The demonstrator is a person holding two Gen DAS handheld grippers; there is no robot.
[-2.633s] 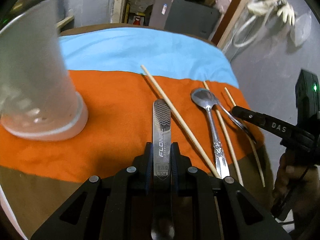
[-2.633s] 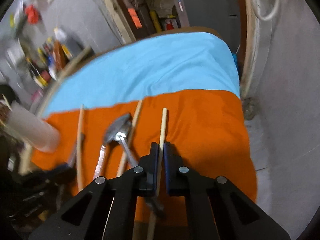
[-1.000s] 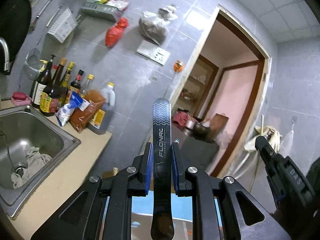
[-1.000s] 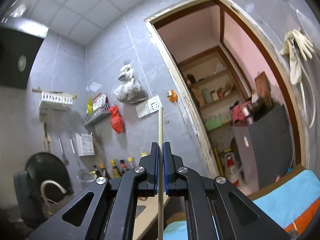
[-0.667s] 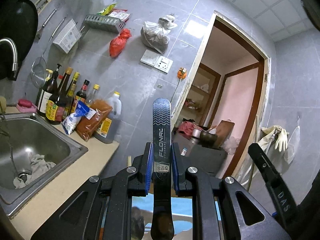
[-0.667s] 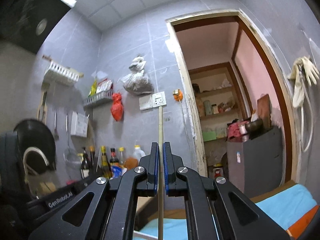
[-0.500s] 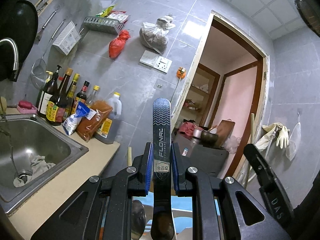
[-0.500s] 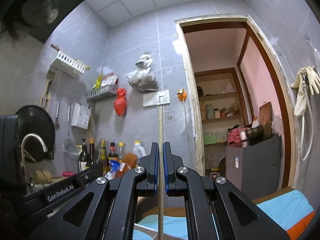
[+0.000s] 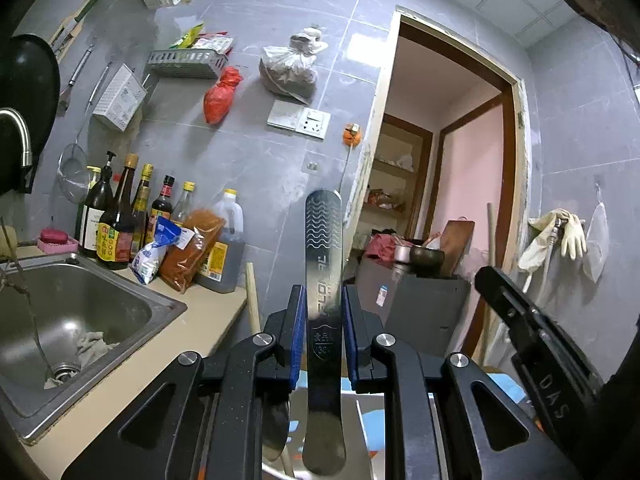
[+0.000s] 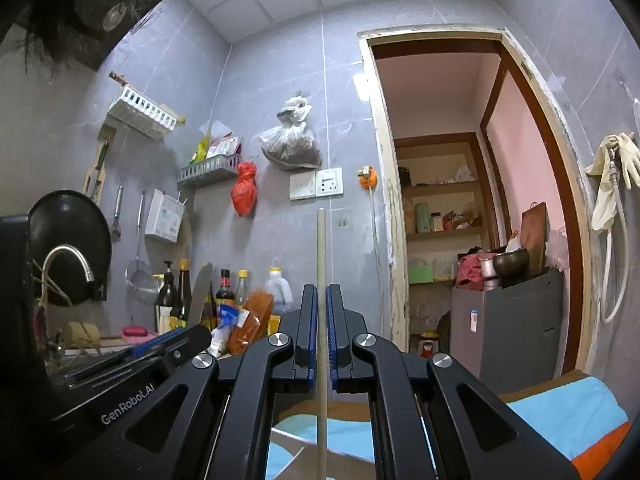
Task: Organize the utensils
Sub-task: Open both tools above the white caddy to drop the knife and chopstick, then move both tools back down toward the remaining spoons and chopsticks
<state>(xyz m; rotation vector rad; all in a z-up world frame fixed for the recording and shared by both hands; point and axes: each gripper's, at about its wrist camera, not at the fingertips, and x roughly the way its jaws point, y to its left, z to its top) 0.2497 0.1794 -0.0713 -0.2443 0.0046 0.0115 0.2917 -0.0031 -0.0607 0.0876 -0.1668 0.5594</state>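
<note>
My left gripper [image 9: 323, 312] is shut on a flat steel utensil handle [image 9: 322, 248] marked FLONAL, held upright, its lower end [image 9: 323, 452] hanging below the fingers. My right gripper [image 10: 321, 312] is shut on a wooden chopstick [image 10: 320, 248], also upright. Both point at the kitchen wall, high above the table. The right gripper's body [image 9: 532, 364] shows at the right of the left wrist view with its chopstick [image 9: 489, 224]. The left gripper [image 10: 132, 372] shows at the lower left of the right wrist view with the steel handle [image 10: 200, 292]. Another chopstick [image 9: 252, 300] and a spoon bowl [image 9: 276, 428] stand below my left gripper.
A steel sink [image 9: 76, 312] and counter with sauce bottles [image 9: 120, 220] lie at left. The blue and orange tablecloth [image 10: 576, 416] shows low in the right wrist view. A grey cabinet [image 10: 508, 320] stands by the doorway. Racks and bags hang on the tiled wall.
Both grippers lifted their utensils off the orange cloth and tilted up to face the wall. Over the last second they drifted slightly and moved closer side by side.
</note>
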